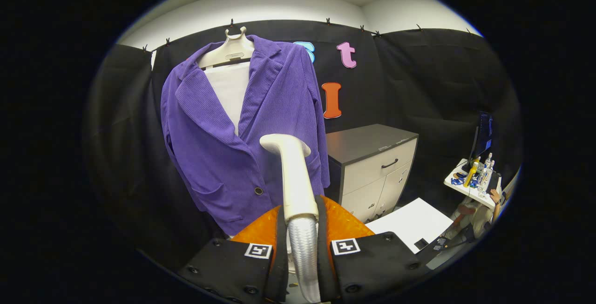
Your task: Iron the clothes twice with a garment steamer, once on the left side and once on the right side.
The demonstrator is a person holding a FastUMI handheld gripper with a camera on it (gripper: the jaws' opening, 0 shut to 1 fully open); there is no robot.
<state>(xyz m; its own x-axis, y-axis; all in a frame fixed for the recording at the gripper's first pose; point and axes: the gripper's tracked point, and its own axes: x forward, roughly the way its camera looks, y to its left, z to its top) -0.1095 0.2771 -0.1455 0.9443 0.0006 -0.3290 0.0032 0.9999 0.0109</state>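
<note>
Two fingers of the gripper (301,248) are closed snugly on the steamer handle (298,187), its ribbed hose (305,257) running down between them. Steamer head sits just before the purple jacket (233,127) on its hanger (231,50), near the jacket's right pocket. Right of the jacket stands a cabinet (372,164). No readable writing shows.

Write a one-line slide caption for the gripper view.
Gripper shut on steamer handle, head raised before purple jacket on hanger.
</note>
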